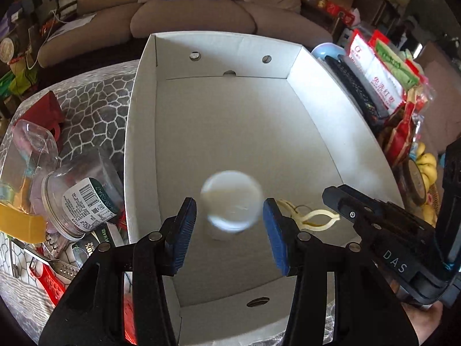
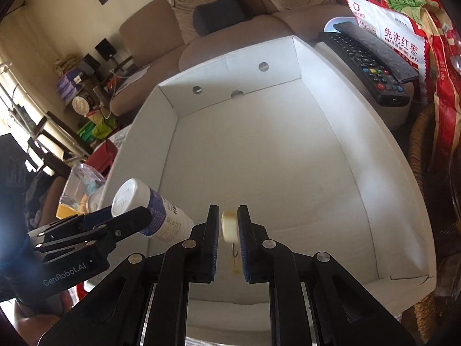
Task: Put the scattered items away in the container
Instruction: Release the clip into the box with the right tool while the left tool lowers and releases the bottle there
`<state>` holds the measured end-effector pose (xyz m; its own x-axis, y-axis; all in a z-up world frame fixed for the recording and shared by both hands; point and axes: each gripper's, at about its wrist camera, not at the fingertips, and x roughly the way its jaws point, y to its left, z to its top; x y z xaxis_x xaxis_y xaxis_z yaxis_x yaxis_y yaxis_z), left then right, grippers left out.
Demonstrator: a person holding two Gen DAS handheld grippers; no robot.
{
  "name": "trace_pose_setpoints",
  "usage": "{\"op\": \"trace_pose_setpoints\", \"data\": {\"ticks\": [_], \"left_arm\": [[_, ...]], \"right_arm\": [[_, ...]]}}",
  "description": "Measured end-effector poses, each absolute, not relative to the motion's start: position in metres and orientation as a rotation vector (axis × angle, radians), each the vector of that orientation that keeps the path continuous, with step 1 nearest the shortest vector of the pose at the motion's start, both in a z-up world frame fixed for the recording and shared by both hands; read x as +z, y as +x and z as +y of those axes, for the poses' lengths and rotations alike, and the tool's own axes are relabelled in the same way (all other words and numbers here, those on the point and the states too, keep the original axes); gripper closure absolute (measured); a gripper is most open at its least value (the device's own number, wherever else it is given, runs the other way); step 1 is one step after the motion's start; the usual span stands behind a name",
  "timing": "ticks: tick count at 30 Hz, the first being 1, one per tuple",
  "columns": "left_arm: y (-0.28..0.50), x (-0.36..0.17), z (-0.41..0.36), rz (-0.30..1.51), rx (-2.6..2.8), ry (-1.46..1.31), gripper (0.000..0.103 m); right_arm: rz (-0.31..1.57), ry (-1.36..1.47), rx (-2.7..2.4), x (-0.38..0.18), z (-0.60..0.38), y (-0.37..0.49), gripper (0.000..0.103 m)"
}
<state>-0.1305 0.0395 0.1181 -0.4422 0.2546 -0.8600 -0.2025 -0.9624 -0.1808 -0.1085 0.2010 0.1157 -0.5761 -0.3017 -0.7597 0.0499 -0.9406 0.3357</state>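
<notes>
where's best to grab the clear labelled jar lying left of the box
Across the round body at the label, coming down from above. The clear jar lies on its side atop clutter beside the white box, so its curved sides are exposed.

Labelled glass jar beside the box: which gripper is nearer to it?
Left. The left gripper hovers over the white box, just right of the jar; the right gripper, holding a cream clip, is farther right.
</notes>
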Motion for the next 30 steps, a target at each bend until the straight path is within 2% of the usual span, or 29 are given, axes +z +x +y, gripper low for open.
{"op": "trace_pose_setpoints", "data": {"ticks": [2,3,10,16,30], "left_arm": [[-0.129,0.126,0.034,-0.095,2.477,-1.454,0.047],[-0.127,0.13,0.03,-0.109,2.481,-1.438,0.046],[-0.105,0.158,0.007,-0.074,2.53,-1.378,0.044],[-0.057,0.172,-0.034,-0.049,2.595,-1.308,0.032],[0.064,0.129,-0.139,-0.151,2.646,-1.425,0.026]], "right_arm": [[-0.405,1.325,-2.614,0.116,0.206,-0.106,0.054],[-0.408,1.307,-2.626,0.118,0.209,-0.103,0.052],[-0.427,1.225,-2.656,0.139,0.217,-0.08,0.052],[-0.435,1.193,-2.639,0.158,0.211,-0.057,0.052],[-0.354,1.14,-2.561,0.177,0.151,0.029,0.05]]}}
